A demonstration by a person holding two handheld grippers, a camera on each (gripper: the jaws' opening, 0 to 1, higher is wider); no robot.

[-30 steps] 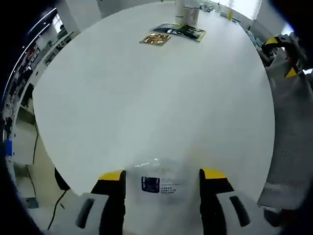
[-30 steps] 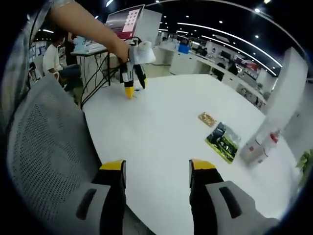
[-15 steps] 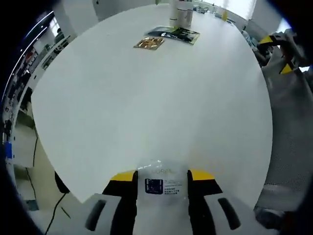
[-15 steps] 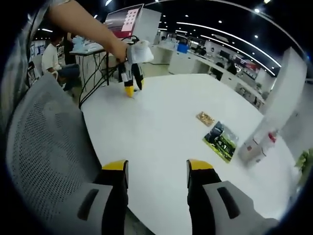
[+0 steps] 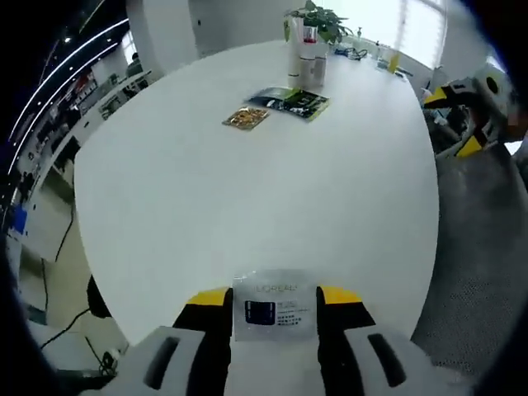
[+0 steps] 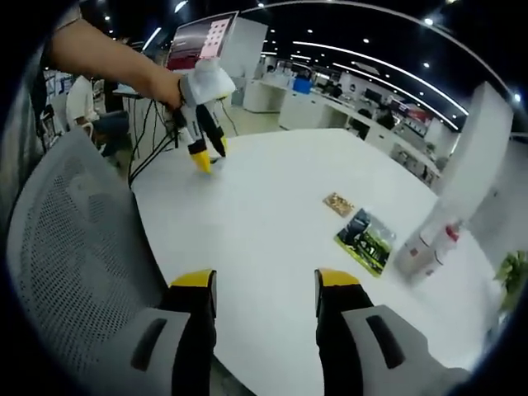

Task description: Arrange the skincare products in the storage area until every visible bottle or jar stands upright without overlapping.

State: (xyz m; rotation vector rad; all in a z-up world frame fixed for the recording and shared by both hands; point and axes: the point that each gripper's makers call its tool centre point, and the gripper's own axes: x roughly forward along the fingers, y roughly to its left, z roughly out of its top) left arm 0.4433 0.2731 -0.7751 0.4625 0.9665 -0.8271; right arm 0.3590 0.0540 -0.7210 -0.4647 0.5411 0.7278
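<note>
Left gripper view gives us the item in hand: a small white L'Oreal pack (image 5: 275,301) with a dark blue label, clenched between the yellow-tipped jaws of our left gripper (image 5: 275,299), near the closest edge of the white table (image 5: 247,198). Whether it is a sachet, a tube or a flat bottle we cannot tell, and its long axis is hidden inside the grasp; only its top face, with the printing, shows between the jaws.

From that pack, the place it must go lies straight ahead and far across the table. There, two pale bottles (image 5: 307,58) stand upright close together beside a potted plant (image 5: 318,16), and nearer to us lie a dark green packet (image 5: 290,101) and a small gold packet (image 5: 245,119), both flat on the table. We judge the coming move to be a long carry forward along the gripper's own line, slightly to the right.

Right gripper view shows our right gripper (image 6: 264,285) with its jaws apart and nothing between them, hovering over the table edge by a grey mesh chair (image 6: 74,239). The same bottles (image 6: 429,247) sit off to its right, well apart from it. Our left gripper (image 6: 202,153) appears there too, held over the table's far corner, so the right gripper seems the nearer of the two to the storage end.
</note>
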